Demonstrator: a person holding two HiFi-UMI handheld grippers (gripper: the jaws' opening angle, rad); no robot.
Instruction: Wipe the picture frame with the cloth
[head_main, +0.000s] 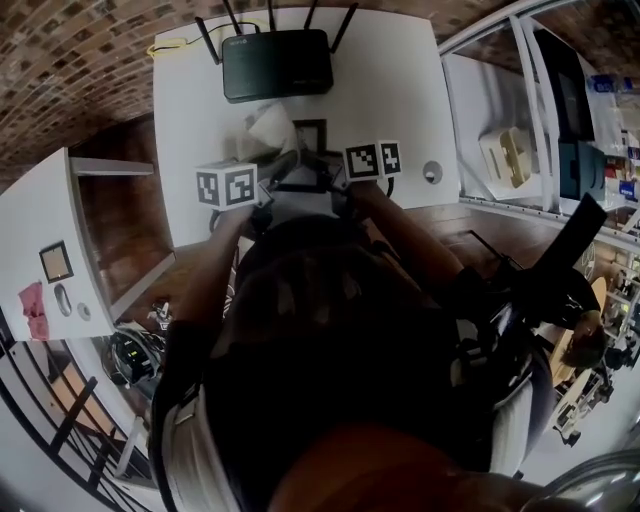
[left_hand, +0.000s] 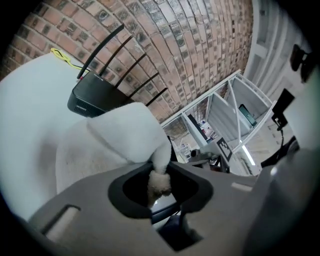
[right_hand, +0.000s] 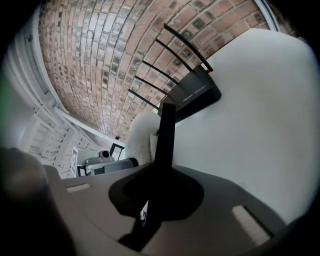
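The right gripper (right_hand: 159, 186) is clenched on the lower edge of the picture frame (right_hand: 165, 131) and holds it upright, on the person's side of the router (right_hand: 196, 95). The left gripper (left_hand: 160, 184) is clamped on a bunched corner of the cloth (left_hand: 120, 136), which billows between its jaws and the router.

The frame looks thin, stiff and light, with a dark rim. Its front is probably glazed, so it is likely slippery and easy to crack. The rim is the safe place to grip, as it is gripped now. A pinch on one edge leaves the frame free to swing when the cloth pushes on it, so light strokes made toward the held edge seem wise.

The cloth is soft, fluffy and limp. It folds over itself and needs a broad wad pressed flat to wipe well.

In the head view the frame (head_main: 311, 128) and the cloth (head_main: 268, 128) sit side by side, just in front of the router (head_main: 277, 63). The cloth is on the left. The white table (head_main: 400, 90) has bare room to the right of the router, apart from a small round object (head_main: 432, 172) near the front edge. The router's antennas stand just behind, so wide sweeps away from the person risk knocking them. The table's near edge runs close under both grippers.
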